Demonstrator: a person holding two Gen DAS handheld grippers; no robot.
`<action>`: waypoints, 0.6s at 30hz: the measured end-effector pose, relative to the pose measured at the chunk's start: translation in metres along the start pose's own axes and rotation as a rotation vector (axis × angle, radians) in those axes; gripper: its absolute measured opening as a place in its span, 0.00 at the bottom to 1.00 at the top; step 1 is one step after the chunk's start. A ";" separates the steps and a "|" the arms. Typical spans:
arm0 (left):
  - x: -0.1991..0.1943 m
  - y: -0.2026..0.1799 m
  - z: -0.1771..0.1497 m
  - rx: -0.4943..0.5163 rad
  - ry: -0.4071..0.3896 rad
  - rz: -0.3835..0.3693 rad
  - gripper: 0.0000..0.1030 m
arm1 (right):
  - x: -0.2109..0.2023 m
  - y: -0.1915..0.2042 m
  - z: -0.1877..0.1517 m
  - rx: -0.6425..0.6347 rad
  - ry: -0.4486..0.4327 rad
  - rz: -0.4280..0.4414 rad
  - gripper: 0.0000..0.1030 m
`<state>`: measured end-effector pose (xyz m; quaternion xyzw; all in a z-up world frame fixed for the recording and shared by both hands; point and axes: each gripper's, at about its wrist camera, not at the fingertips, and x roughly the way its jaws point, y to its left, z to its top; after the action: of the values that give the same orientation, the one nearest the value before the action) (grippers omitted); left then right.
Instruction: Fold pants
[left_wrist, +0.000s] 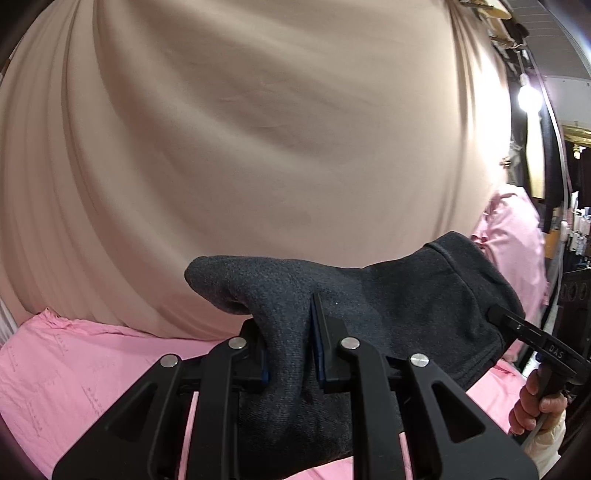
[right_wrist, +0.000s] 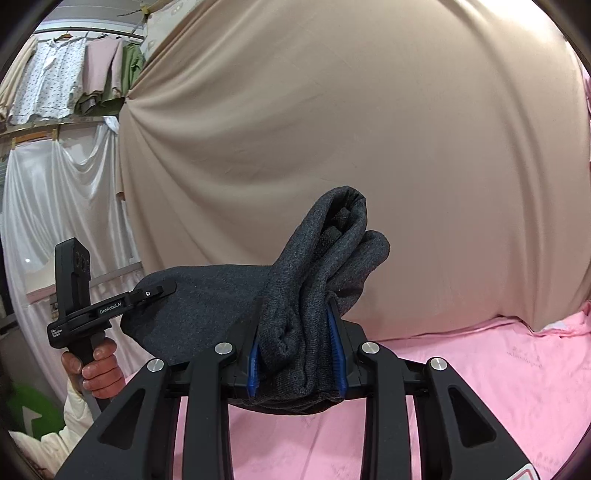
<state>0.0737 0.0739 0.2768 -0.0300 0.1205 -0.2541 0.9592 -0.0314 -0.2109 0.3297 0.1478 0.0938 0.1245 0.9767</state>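
The dark grey knit pants (left_wrist: 388, 306) hang in the air above the pink sheet, held at both ends. My left gripper (left_wrist: 290, 350) is shut on a bunched fold of the pants. My right gripper (right_wrist: 297, 358) is shut on a thick gathered roll of the pants (right_wrist: 317, 295), which rises above its blue pads. In the left wrist view the right gripper (left_wrist: 517, 326) shows at the far right, clamped on the pants' hem. In the right wrist view the left gripper (right_wrist: 147, 293) shows at the left, clamped on the other end.
A pink sheet (right_wrist: 480, 387) covers the work surface below. A beige cloth backdrop (left_wrist: 258, 129) hangs close behind. Shirts hang on a rail (right_wrist: 74, 74) at the upper left, over white drapes. A bright lamp (left_wrist: 528, 96) and dark shelving stand at the right.
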 end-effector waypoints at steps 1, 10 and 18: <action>0.017 0.000 0.001 0.004 0.003 0.019 0.15 | 0.014 -0.007 0.001 0.003 0.001 -0.003 0.28; 0.154 0.038 -0.041 0.004 0.151 0.116 0.16 | 0.127 -0.097 -0.045 0.155 0.125 -0.066 0.28; 0.275 0.088 -0.156 -0.059 0.431 0.202 0.15 | 0.210 -0.174 -0.148 0.313 0.377 -0.156 0.28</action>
<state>0.3091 0.0152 0.0554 0.0093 0.3324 -0.1540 0.9304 0.1736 -0.2756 0.1058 0.2635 0.3032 0.0580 0.9139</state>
